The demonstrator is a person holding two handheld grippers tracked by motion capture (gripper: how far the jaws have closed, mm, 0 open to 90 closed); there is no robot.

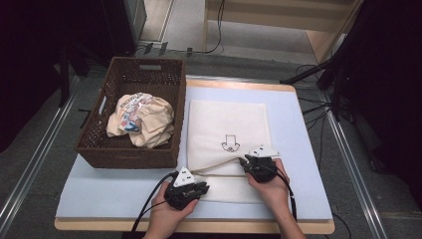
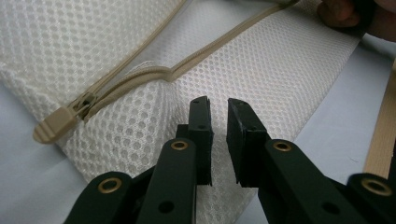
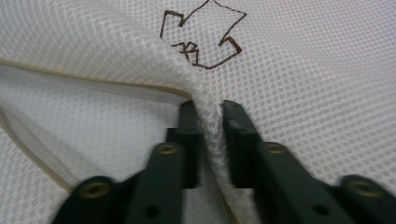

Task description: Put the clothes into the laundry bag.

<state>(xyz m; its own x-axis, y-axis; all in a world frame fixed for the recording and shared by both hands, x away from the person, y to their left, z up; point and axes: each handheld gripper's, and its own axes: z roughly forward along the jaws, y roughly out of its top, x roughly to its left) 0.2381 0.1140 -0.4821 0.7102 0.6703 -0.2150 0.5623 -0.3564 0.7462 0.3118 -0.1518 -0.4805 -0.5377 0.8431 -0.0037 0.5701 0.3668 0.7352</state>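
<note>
Right gripper view: right tongs [image 3: 212, 140] pinch mesh bag [image 3: 303, 93] fold.

A pale blue table [image 1: 303, 164] bears a wicker basket [image 1: 130, 149] and a white mesh bag [image 1: 229, 124].

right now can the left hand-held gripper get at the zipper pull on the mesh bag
Probably yes. The zipper pull lies exposed on the mesh bag, just off to the side of the left hand-held gripper, with nothing lying between them. Its jaws are nearly closed and would need to open first.
</note>
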